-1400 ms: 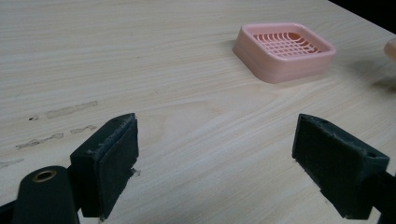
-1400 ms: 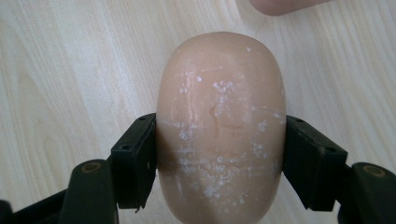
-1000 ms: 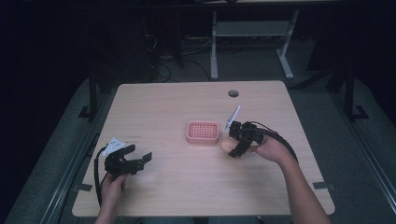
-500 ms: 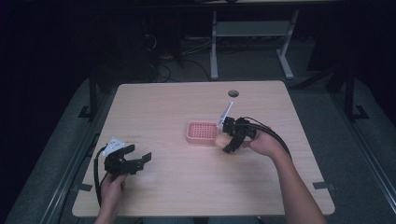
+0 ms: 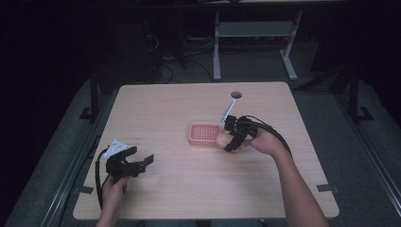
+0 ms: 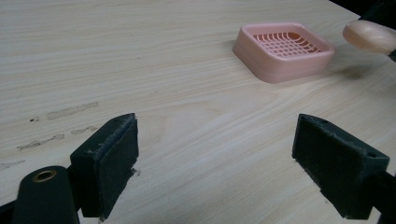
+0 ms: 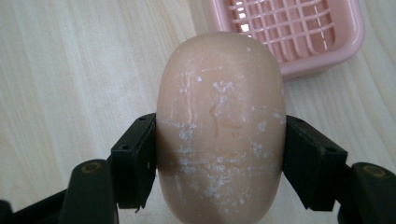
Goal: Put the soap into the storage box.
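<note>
Pale wood table [image 7: 70, 70]; oval peach soap [image 7: 220, 126], white-flecked, scuffed.

Matt, scuffed soap [image 7: 220, 126] — glossy plastic dish [image 7: 299, 32] — wood-grain table [image 5: 170, 109].

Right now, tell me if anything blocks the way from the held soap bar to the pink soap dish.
Nothing visible does. The soap bar sits clamped in the right hand-held gripper, just short of the pink soap dish. The dish's grid is empty, and bare table lies between them.
</note>
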`<state>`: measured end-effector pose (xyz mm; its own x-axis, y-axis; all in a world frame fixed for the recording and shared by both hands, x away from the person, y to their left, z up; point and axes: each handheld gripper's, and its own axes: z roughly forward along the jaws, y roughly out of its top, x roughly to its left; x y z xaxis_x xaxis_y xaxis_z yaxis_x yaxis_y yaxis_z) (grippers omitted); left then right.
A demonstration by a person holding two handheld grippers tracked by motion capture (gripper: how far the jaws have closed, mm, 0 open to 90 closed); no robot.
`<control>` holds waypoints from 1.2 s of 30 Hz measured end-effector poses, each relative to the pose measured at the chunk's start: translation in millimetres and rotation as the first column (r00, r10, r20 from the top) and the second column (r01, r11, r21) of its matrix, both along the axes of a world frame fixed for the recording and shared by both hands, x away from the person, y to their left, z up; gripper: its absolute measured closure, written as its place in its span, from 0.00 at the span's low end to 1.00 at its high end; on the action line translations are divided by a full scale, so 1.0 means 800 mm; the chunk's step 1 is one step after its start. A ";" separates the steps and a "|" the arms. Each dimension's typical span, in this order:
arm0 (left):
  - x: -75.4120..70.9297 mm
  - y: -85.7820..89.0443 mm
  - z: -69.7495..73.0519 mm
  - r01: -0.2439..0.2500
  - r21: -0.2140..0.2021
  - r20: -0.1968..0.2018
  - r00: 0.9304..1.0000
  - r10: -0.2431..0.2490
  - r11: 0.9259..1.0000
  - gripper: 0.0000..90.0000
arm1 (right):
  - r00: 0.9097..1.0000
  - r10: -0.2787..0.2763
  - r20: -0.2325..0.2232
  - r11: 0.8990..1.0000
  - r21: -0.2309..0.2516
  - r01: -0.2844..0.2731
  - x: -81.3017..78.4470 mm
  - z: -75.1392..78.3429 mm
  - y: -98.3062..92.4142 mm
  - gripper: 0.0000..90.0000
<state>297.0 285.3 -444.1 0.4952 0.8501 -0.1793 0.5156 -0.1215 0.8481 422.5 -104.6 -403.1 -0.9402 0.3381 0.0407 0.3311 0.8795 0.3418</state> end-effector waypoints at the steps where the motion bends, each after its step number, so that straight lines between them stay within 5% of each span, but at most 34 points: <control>1: 0.000 0.001 0.000 0.002 0.005 0.001 1.000 -0.002 1.000 0.16 | 1.000 0.004 0.003 1.000 -0.005 -0.004 0.002 0.001 0.001 0.35; 36: 0.000 0.002 0.001 -0.004 -0.005 0.010 1.000 0.004 1.000 0.16 | 0.999 0.042 0.014 0.999 -0.007 -0.042 0.033 0.021 0.041 0.36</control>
